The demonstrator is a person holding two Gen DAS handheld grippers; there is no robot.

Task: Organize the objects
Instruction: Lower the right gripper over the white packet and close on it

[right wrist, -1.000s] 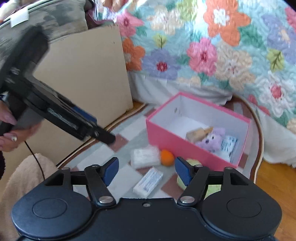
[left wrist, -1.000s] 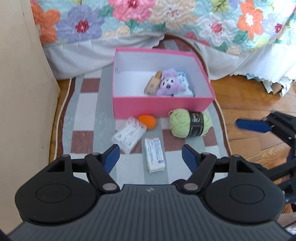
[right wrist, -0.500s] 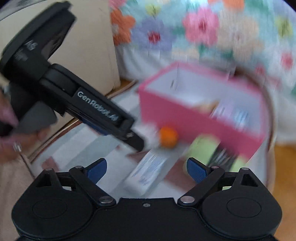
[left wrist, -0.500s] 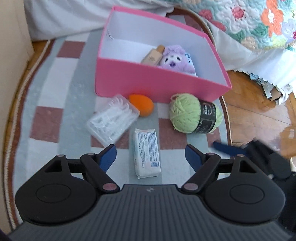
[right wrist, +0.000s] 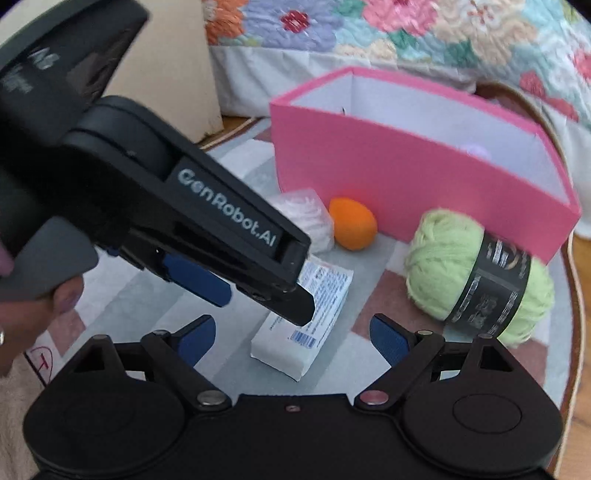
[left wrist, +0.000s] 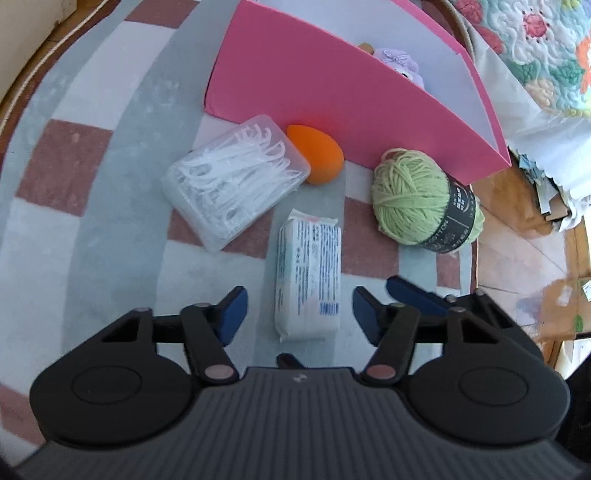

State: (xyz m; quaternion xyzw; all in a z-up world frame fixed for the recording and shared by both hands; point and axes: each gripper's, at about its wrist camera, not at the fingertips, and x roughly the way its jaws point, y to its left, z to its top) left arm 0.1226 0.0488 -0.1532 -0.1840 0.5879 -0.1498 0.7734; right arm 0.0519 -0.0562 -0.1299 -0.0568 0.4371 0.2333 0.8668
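Note:
A pink box [left wrist: 332, 88] stands on a checked rug [left wrist: 92, 184]; a purple plush [left wrist: 402, 64] shows inside it. In front of the box lie a clear case of floss picks [left wrist: 232, 181], an orange sponge egg [left wrist: 316, 158], a white tissue pack [left wrist: 308, 284] and a green yarn ball [left wrist: 424, 199]. My left gripper [left wrist: 299, 314] is open, low over the near end of the tissue pack, a finger on each side. My right gripper [right wrist: 291, 338] is open and empty, just behind the tissue pack [right wrist: 306, 325]. The left gripper's body [right wrist: 166, 206] crosses the right wrist view.
A bed with a floral quilt [right wrist: 406, 33] and white skirt stands behind the box [right wrist: 424, 173]. A beige panel [right wrist: 166, 74] stands at the left. Wooden floor [left wrist: 524, 258] and paper scraps lie right of the rug.
Both grippers have moved down and forward toward the objects in front of the box. The left gripper now straddles the tissue pack. Both stay open.

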